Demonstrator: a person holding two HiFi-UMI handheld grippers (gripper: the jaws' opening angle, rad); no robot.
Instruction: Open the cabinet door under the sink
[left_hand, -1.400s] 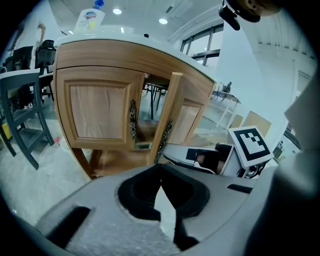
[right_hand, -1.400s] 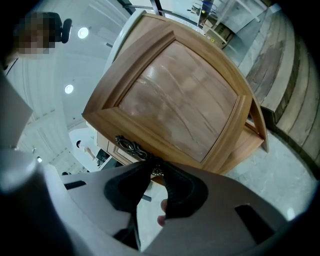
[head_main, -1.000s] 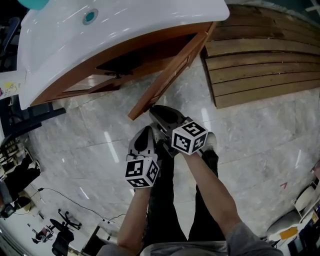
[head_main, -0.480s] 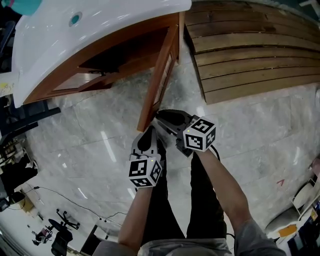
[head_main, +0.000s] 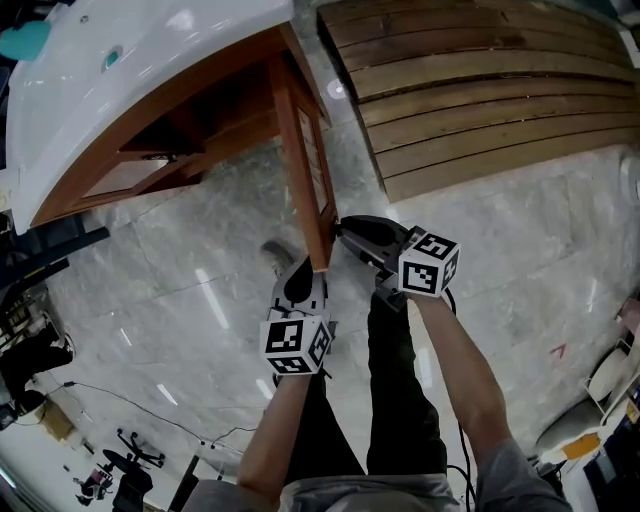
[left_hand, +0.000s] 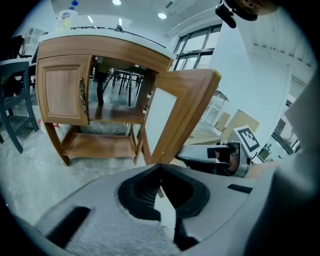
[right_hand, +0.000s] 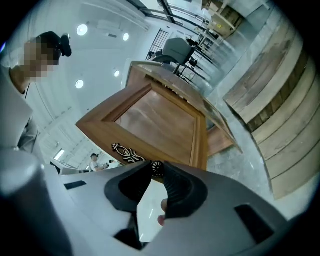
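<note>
Door (head_main: 298, 160) stands swung wide at centre frame, under the sink (head_main: 130, 80). Right gripper (head_main: 345, 230) is clamped on its handle (right_hand: 156, 169). Left gripper (head_main: 303, 268) hangs just beside it, jaws together, nothing held.

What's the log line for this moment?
right tool: shut on door handle | right door: wide open | left tool: shut, empty | left door: closed
</note>
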